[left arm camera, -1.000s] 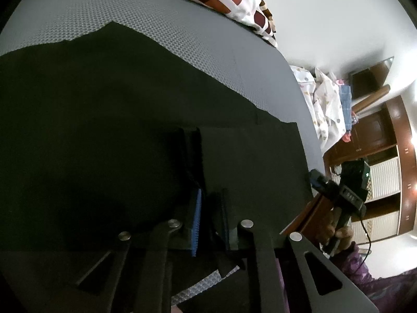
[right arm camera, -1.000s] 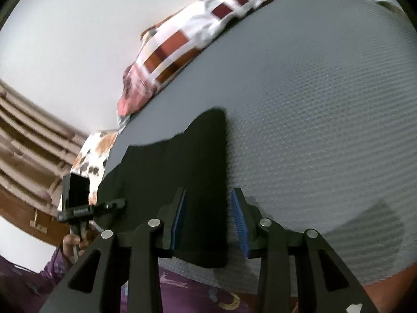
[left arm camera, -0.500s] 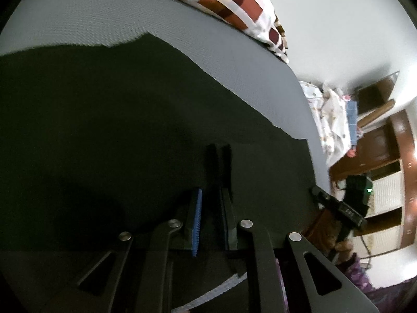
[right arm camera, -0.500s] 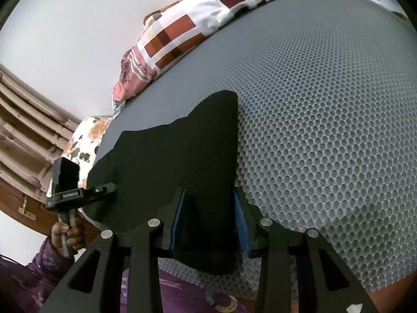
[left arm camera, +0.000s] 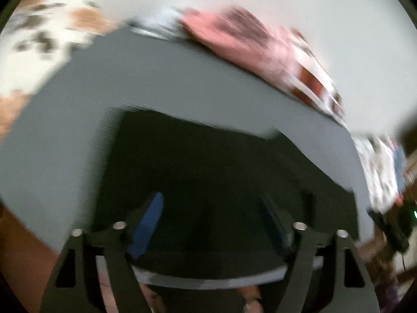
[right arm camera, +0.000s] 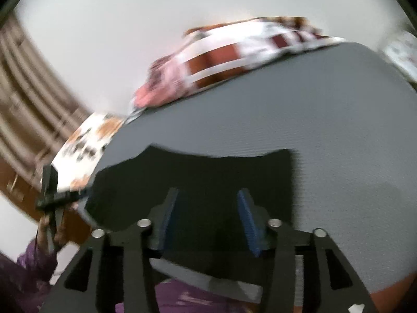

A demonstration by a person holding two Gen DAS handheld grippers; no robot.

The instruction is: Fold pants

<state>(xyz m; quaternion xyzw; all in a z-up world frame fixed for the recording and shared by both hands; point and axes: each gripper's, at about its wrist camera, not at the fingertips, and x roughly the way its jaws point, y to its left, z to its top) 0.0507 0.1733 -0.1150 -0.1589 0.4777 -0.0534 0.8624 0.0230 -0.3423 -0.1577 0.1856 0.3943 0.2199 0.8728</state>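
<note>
The black pants (left arm camera: 208, 167) lie flat on the grey mattress (left arm camera: 182, 78), near its front edge. They also show in the right wrist view (right arm camera: 208, 177). My left gripper (left arm camera: 211, 208) is open and empty, raised above the pants. My right gripper (right arm camera: 207, 203) is open and empty too, above the pants near the mattress edge. Both views are blurred by motion. The left gripper (right arm camera: 49, 190) also shows at the far left of the right wrist view.
A checked red and white pillow (right arm camera: 234, 54) lies at the far side of the mattress, against the white wall. Patterned bedding (right arm camera: 86, 140) sits at the mattress's left end. Wooden furniture (left arm camera: 409, 161) stands at the right.
Both grippers have opened and let go of the pants, then lifted and pulled back. The pants now lie flat on the mattress.
</note>
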